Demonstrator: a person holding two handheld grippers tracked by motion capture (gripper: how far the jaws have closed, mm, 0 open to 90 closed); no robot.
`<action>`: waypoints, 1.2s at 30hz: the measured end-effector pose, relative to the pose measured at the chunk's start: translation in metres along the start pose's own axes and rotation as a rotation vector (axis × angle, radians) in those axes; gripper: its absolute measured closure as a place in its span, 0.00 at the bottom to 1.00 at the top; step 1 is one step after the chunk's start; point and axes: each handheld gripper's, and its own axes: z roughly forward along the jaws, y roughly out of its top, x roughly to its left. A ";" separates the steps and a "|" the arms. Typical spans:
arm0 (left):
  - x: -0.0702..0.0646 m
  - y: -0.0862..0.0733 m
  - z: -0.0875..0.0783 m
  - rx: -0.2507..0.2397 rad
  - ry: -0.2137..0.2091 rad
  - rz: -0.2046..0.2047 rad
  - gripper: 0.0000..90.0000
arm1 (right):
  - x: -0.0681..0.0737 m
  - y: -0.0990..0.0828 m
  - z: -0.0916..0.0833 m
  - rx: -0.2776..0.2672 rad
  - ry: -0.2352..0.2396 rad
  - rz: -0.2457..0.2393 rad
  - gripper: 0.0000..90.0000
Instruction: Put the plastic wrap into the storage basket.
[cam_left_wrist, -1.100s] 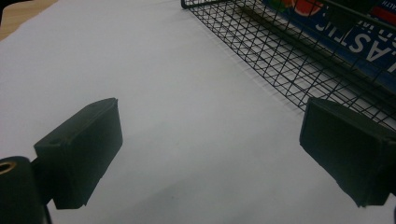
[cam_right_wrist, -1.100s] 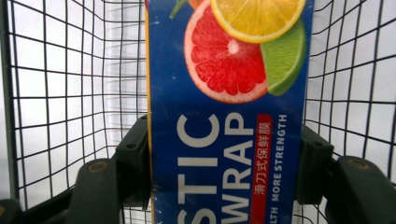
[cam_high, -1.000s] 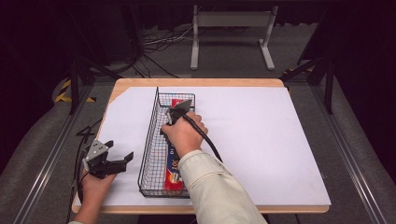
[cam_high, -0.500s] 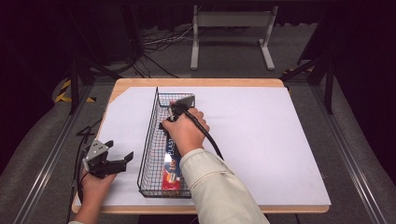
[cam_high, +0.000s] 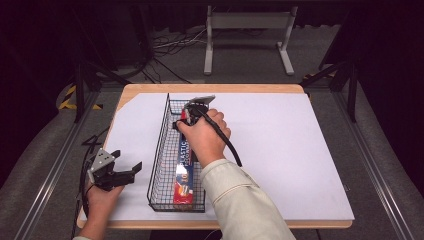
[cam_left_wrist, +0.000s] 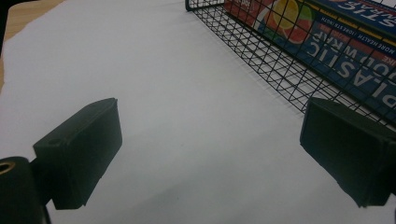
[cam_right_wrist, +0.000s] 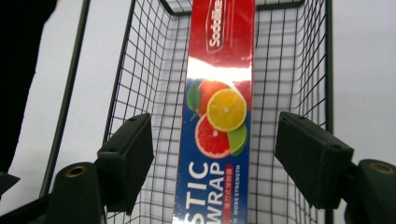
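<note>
- High view: the wire basket (cam_high: 157, 165) lies lengthwise on the white sheet (cam_high: 280, 150) that covers the counter (cam_high: 150, 90), and the plastic wrap box (cam_high: 184, 172) lies flat along its floor. The right gripper (cam_high: 186, 116) hangs over the far part of the box, inside the basket's span, with the right hand (cam_high: 205, 137) behind it. The left gripper (cam_high: 125, 170) sits low at the near left, apart from the basket, held by the left hand (cam_high: 100, 197).
- Judgement: the step looks like either taking hold of the box or having just let it go; the pictures cannot settle which. For a pick, come straight down so each jaw drops into the gap between box and basket wall.
- Left gripper view: the left gripper (cam_left_wrist: 210, 154) is spread wide and holds nothing, over bare sheet. The basket (cam_left_wrist: 261, 60) and the box (cam_left_wrist: 327, 42) lie to its upper right. It could brace the basket's near wall if the basket drags.
- Right gripper view: the right gripper (cam_right_wrist: 215, 158) is wide open and empty, one jaw on each side of the box (cam_right_wrist: 219, 98), neither touching it. The box runs straight along the middle of the basket (cam_right_wrist: 149, 70). Keep the jaws square to its long edges; the glossy card may slip under a skewed grip.
</note>
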 end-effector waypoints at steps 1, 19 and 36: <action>0.000 0.000 0.000 -0.001 0.001 0.000 0.07 | -0.002 0.000 -0.002 -0.020 0.013 -0.005 0.32; -0.001 0.002 0.000 0.010 0.006 0.005 0.07 | -0.052 -0.003 -0.026 -0.143 0.139 -0.079 0.29; 0.002 0.006 -0.005 0.011 0.009 -0.005 0.07 | -0.118 -0.014 -0.056 -0.254 0.267 -0.281 0.25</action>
